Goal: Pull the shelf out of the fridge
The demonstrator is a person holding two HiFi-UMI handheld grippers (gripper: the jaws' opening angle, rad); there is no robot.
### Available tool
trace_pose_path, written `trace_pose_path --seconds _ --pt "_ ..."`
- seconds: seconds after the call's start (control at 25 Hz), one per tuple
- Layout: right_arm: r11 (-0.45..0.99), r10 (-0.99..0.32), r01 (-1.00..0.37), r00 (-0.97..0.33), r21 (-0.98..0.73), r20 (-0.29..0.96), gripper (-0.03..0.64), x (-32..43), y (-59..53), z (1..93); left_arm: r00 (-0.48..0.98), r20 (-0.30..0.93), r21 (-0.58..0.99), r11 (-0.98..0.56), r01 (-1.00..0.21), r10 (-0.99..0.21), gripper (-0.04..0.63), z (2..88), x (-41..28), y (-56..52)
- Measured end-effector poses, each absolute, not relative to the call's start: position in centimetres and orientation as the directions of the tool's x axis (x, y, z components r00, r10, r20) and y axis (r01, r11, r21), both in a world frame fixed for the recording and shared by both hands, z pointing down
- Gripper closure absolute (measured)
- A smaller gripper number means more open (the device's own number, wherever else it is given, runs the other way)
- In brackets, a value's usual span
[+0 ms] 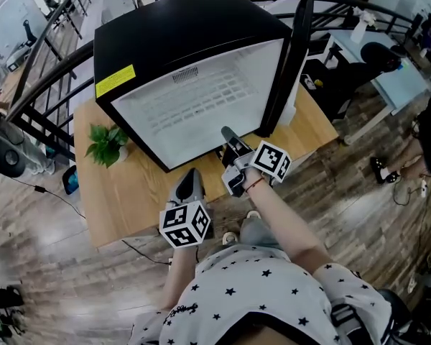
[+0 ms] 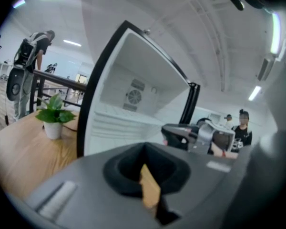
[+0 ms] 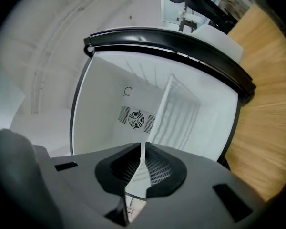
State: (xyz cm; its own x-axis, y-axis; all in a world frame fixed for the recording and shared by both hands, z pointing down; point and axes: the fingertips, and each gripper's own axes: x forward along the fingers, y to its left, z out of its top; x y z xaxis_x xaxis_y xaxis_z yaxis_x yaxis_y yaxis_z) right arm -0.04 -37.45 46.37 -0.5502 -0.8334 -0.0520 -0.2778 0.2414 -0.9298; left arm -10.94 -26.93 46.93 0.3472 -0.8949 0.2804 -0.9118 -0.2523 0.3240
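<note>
A black mini fridge [image 1: 187,42] stands open on a wooden table [image 1: 122,200], its door [image 1: 291,56] swung to the right. Inside lies the white wire shelf [image 1: 201,95], seen almost edge-on in the right gripper view [image 3: 174,106]. My right gripper [image 1: 226,131] is shut, rolled onto its side, its tips at the lower front of the opening [image 3: 143,149]. The shelf's near edge lines up with its jaw slit; I see no grip on it. My left gripper [image 1: 192,172] is shut and empty, hanging back over the table [image 2: 145,168], with the right gripper [image 2: 174,135] ahead of it.
A small potted plant [image 1: 108,144] stands on the table left of the fridge. A black railing [image 1: 43,56] runs behind the table. A pale desk [image 1: 395,77] and people stand at the right, and a person [image 2: 33,46] is beyond the railing.
</note>
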Motion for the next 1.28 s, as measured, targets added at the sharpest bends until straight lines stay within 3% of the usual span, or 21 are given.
trace_pose_path --seconds 0.36,0.44,0.52,1.16,1.28 --pt "0.214 -0.833 -0.103 -0.539 -0.971 -0.127 0.587 -1.6 -40.8 47.1 0.313 0.298 0.323 -0.214 -0.922 -0.902 0.591 47.7 -11.5 -27.4" --pt "0.206 -0.834 -0.076 -0.535 -0.976 -0.134 0.51 -2.0 -41.5 47.2 0.302 0.303 0.323 -0.201 -0.925 -0.904 0.591 48.0 -11.9 -27.5" --pt "0.196 -0.834 -0.068 -0.536 -0.978 -0.13 0.497 -2.4 -42.1 47.5 0.293 0.308 0.323 -0.19 -0.927 -0.905 0.591 48.3 -12.2 -27.7" --pt "0.119 -0.856 -0.021 -0.509 -0.993 -0.091 0.498 -4.8 -46.7 48.2 0.241 0.319 0.317 -0.136 -0.939 -0.917 0.591 48.6 -14.1 -29.0" --pt "0.102 -0.867 -0.034 -0.493 -0.994 -0.072 0.533 -5.0 -47.2 48.2 0.233 0.322 0.316 -0.128 -0.94 -0.918 0.591 48.8 -14.5 -29.0"
